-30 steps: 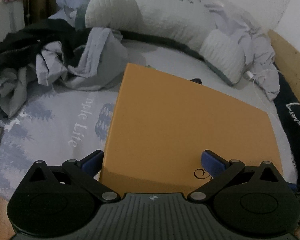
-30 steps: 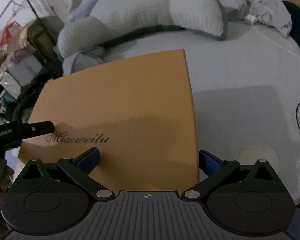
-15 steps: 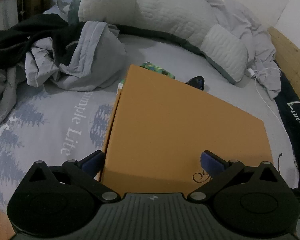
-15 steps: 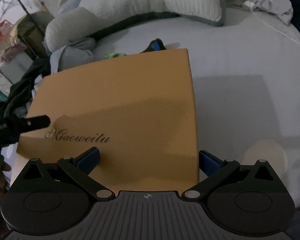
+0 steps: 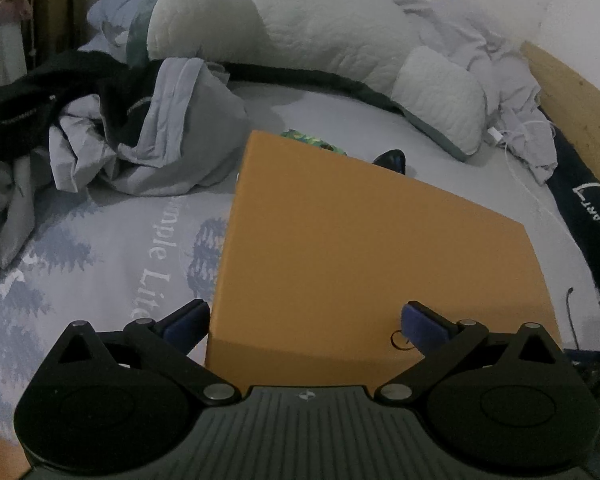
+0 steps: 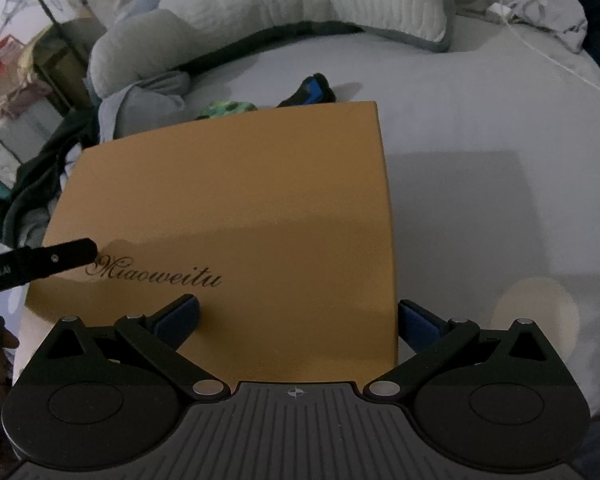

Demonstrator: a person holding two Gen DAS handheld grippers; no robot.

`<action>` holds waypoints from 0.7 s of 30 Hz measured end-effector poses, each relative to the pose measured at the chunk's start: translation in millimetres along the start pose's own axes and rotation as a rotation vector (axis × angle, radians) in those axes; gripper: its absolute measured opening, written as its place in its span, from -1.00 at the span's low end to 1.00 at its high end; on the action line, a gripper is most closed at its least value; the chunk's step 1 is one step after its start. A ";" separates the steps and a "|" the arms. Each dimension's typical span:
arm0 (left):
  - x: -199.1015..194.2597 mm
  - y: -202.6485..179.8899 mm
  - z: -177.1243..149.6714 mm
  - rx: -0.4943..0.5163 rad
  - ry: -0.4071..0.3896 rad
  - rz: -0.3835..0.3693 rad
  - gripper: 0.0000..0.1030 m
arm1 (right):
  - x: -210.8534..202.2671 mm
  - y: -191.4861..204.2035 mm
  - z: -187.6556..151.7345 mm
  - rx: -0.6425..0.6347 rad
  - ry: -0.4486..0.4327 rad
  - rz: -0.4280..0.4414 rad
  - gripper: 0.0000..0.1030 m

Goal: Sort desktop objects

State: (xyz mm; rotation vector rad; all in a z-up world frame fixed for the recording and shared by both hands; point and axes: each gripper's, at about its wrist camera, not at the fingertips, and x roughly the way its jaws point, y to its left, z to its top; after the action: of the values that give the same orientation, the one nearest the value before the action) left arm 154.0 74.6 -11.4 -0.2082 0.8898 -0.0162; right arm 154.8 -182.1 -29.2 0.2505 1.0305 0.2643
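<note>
Here, two wrist views look across a bed (image 5: 100, 272) covered in a pale sheet printed with trees and lettering. A flat orange box (image 5: 372, 256) fills the centre of both frames; cursive script reading "Miaoweitu" runs across its lid in the lower left of the right wrist view.

In the left wrist view, the left claw (image 5: 306, 322) sits at the bottom centre, its blue fingertips (image 5: 424, 326) spread wide. One tip lies just outside the box's left edge, the other over the lid near the lower right. The claw is released, gripping nothing.

In the right wrist view, the right claw (image 6: 298, 318) sits at the bottom centre, likewise released, with one blue tip over the lid and the other just past the box's right edge. The left claw's black finger reaches in from the left edge of this frame, over the script.

Beyond the box's far edge, a green patterned item (image 6: 226, 108) and a black and blue object (image 6: 310, 90) lie on the sheet. A large quilted grey pillow (image 5: 320, 36) curves across the top of both frames. Crumpled grey clothes (image 5: 160, 140) sit at the left of the left wrist view. A white cable (image 6: 540, 36) trails at the upper right.
</note>
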 end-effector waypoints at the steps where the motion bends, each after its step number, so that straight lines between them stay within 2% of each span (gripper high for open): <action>1: 0.3 1.1 -0.7 0.000 -0.004 -0.005 1.00 | -0.1 0.5 0.1 0.000 -0.001 -0.001 1.00; 7: 6.3 12.9 -2.7 -0.036 -0.022 -0.052 1.00 | -0.7 6.1 1.0 -0.022 -0.008 -0.023 1.00; 13: 23.5 29.9 -10.8 -0.106 0.004 -0.097 1.00 | 1.3 18.8 -0.2 -0.085 -0.017 -0.081 1.00; 21: 35.1 27.3 -15.9 -0.111 0.013 -0.069 1.00 | 15.1 19.1 0.4 -0.095 -0.006 -0.103 1.00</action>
State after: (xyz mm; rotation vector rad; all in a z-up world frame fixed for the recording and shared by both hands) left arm 161.8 95.0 -53.2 -0.3426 0.8966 -0.0326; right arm 160.6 -159.1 -35.0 0.1121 1.0190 0.2181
